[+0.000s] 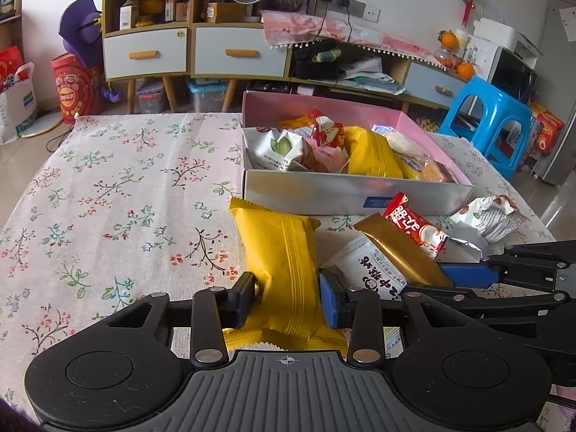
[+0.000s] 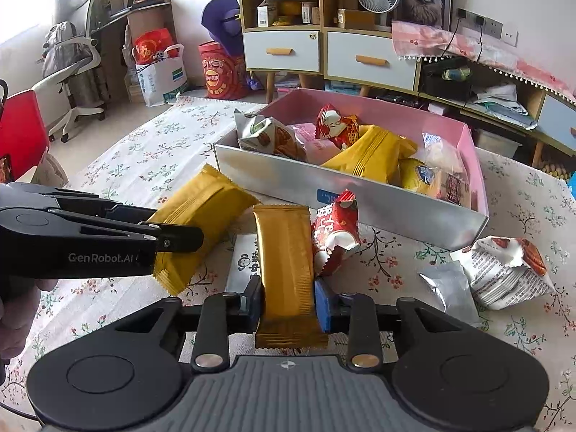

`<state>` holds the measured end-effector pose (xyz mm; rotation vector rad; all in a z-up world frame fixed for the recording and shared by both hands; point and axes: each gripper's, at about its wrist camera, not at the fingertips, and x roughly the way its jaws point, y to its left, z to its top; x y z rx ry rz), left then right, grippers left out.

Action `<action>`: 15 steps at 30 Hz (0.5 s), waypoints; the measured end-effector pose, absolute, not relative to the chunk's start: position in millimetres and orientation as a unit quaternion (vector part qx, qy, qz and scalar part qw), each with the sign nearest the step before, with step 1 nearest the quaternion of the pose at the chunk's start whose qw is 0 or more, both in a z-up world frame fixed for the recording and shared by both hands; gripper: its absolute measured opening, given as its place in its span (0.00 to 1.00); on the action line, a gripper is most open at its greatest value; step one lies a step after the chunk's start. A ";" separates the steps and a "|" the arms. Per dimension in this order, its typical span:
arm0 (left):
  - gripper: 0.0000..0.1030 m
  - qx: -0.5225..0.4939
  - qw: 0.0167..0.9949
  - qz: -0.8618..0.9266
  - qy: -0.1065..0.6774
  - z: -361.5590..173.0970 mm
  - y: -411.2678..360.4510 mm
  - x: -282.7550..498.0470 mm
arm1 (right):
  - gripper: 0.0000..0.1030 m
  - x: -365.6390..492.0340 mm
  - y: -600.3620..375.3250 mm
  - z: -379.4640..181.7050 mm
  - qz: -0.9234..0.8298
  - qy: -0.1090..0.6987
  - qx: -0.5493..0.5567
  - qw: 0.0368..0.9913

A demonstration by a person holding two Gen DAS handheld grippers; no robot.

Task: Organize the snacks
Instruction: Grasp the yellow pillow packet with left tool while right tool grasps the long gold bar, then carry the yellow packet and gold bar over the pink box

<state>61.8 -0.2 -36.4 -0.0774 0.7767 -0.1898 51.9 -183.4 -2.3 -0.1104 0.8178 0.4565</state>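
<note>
On the floral tablecloth (image 1: pixel 126 187), the left gripper (image 1: pixel 286 297) pinches a yellow snack packet (image 1: pixel 284 259); beside it the right gripper (image 2: pixel 288 300) clamps a slim gold bar wrapper (image 2: pixel 286 262), both in front of the pink snack box (image 2: pixel 360 194), already holding several packets

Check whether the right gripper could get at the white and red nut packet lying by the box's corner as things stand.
Probably not right now: the right gripper is shut on the gold bar. The nut packet itself lies uncovered on the tablecloth, beside a silver wrapper.

Soft daylight, window glare upper left, fisheye-bent edges.
</note>
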 end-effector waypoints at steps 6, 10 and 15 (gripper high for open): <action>0.29 -0.047 0.920 -0.091 0.378 -31.5 3.6 62.7 | 0.19 51.8 -184.9 3.8 0.221 0.390 -0.047 0.893; 0.28 -0.052 0.920 -0.092 0.376 -29.3 5.0 61.9 | 0.19 51.2 -185.9 7.8 0.222 0.387 -0.042 0.894; 0.28 -0.056 0.922 -0.096 0.371 -24.7 5.9 60.0 | 0.19 50.9 -187.8 12.8 0.220 0.382 -0.035 0.897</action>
